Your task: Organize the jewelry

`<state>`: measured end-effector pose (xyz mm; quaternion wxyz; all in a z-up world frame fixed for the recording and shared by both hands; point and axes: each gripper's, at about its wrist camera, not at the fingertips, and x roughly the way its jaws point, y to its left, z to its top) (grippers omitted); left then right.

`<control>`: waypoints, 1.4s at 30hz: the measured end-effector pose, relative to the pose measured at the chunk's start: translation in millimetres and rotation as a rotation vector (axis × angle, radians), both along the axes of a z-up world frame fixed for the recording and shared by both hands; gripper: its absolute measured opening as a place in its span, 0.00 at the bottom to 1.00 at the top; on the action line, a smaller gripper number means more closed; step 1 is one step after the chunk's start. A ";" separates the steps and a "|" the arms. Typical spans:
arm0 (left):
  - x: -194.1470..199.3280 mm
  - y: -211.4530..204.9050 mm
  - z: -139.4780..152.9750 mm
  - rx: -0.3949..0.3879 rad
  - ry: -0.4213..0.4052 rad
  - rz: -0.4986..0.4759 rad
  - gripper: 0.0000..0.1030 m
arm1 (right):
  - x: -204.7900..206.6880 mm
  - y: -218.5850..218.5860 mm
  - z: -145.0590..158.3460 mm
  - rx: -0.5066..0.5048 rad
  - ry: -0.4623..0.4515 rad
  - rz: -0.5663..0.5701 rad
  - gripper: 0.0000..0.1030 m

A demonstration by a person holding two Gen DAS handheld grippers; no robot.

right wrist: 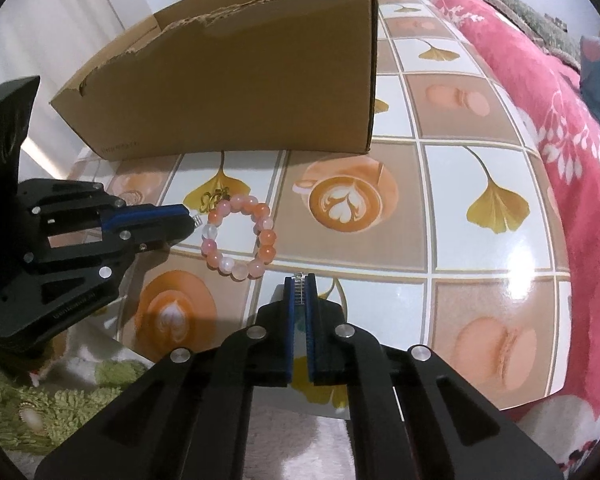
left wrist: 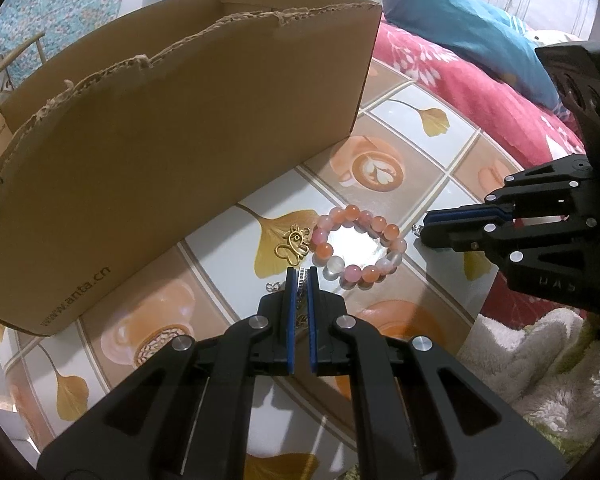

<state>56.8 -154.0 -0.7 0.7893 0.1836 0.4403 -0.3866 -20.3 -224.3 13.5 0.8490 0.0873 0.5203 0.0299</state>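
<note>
A pink and orange bead bracelet (left wrist: 325, 250) (right wrist: 266, 236) lies flat on the tiled-pattern tablecloth (left wrist: 412, 152) (right wrist: 480, 280). A gold pendant (left wrist: 294, 242) (right wrist: 214, 199) touches its far-left side. My left gripper (left wrist: 302, 276) (right wrist: 192, 220) is shut on a silver chain (left wrist: 302, 280), just short of the bracelet. My right gripper (right wrist: 300, 284) (left wrist: 422, 232) is shut on a silver chain piece (right wrist: 299, 292), with its tips at the bracelet's near right. Whether both hold the same chain I cannot tell. An open cardboard box (left wrist: 180, 140) (right wrist: 240, 80) stands behind the jewelry.
A red floral blanket (left wrist: 440, 68) (right wrist: 560, 120) and a teal pillow (left wrist: 460, 32) lie past the table's right edge. A fluffy green and white rug (left wrist: 540, 360) (right wrist: 60, 400) lies below the table's near edge. A small silver bit (left wrist: 274, 287) sits left of my left fingers.
</note>
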 end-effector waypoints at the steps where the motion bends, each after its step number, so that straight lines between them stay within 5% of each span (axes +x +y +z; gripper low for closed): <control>1: 0.2 0.6 0.4 -0.003 0.003 0.000 0.03 | 0.3 -0.3 0.2 0.000 -0.001 -0.002 0.05; 15: -3.3 5.3 11.5 -0.030 0.000 -0.027 0.01 | 1.8 0.6 11.2 -0.003 -0.031 -0.012 0.05; 19: -5.1 0.6 8.2 0.005 -0.010 -0.050 0.12 | 2.2 1.0 11.9 0.000 -0.036 -0.013 0.05; 37: -11.6 -17.3 1.9 0.139 -0.055 -0.200 0.13 | 2.9 -3.5 12.3 0.013 -0.052 -0.020 0.05; 42: -12.1 -20.3 1.1 0.145 -0.054 -0.232 0.06 | 3.6 -4.1 12.8 0.012 -0.056 -0.021 0.05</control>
